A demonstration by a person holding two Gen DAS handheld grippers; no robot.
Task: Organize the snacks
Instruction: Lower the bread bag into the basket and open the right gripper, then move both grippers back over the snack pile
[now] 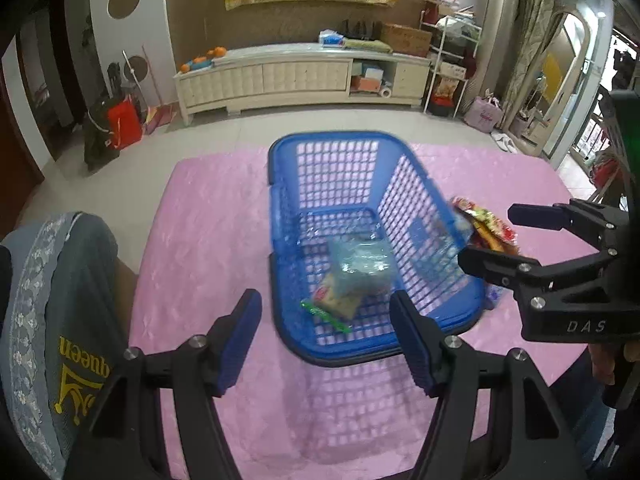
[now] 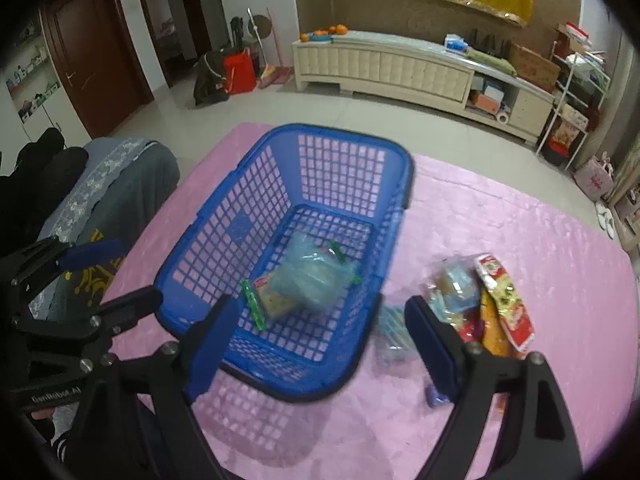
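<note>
A blue lattice basket [image 1: 328,140] [image 2: 332,130] stands on the pink cloth. On its floor lies a clear bluish snack packet [image 1: 352,276] [image 2: 304,280] over a cracker packet with a green edge. My left gripper [image 1: 324,296] [image 2: 138,270] hangs open over the basket's near-left end, holding nothing. The right gripper [image 2: 320,302] [image 1: 490,236] is open and bare above the basket's near-right corner. Just right of the basket is a pile of snack packets [image 2: 492,304] [image 1: 488,228], red, yellow and clear. A clear bluish packet [image 2: 392,332] lies against the basket's wall.
The pink cloth [image 1: 208,208] covers the table, whose far edge drops to a tiled floor. A grey fabric with yellow print [image 1: 72,300] sits at the table's left edge. A small purple item [image 2: 436,396] lies near my right finger. A cream cabinet [image 1: 280,76] lines the far wall.
</note>
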